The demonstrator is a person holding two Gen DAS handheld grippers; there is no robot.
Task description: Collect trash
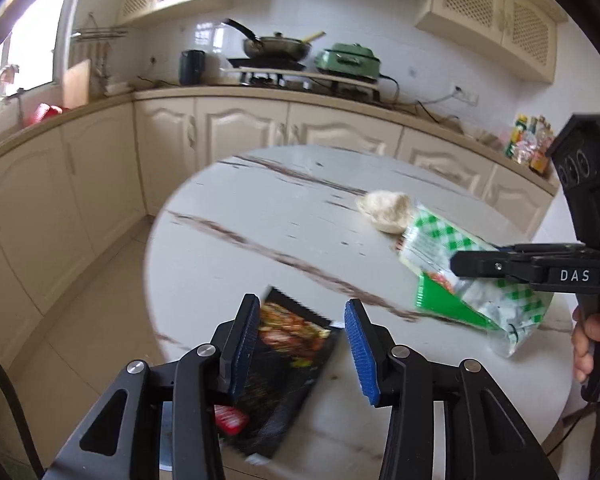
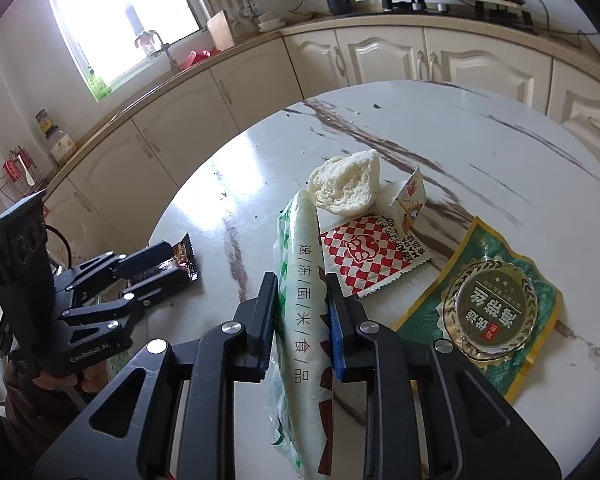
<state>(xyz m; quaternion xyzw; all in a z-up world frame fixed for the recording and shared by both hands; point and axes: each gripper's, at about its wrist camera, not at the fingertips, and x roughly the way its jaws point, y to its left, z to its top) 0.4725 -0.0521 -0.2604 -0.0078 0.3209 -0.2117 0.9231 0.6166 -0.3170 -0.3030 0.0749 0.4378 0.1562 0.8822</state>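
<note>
Both tongs already hold a wrapper each, low over the tabletop (image 2: 480, 128)

Right tongs (image 2: 302, 320) are clamped on the white frozen-food bag (image 2: 304, 280), its long axis running six to twelve between the pads; left tongs (image 1: 302, 350) stand partly spread, the black snack packet (image 1: 284, 364) lying against the nine o'clock pad; remaining litter, the red-checked wrapper (image 2: 366, 254) and gold-green pouch (image 2: 488, 312), lies at two o'clock of the right tongs, nearer that hand.

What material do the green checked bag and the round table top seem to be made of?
Green checked bag: thin, glossy plastic film, probably; it crumples and is partly see-through where the right tongs pinch it.
Table top: white with brown veins and window reflections, so polished marble or an imitation; the pictures cannot settle which.
</note>
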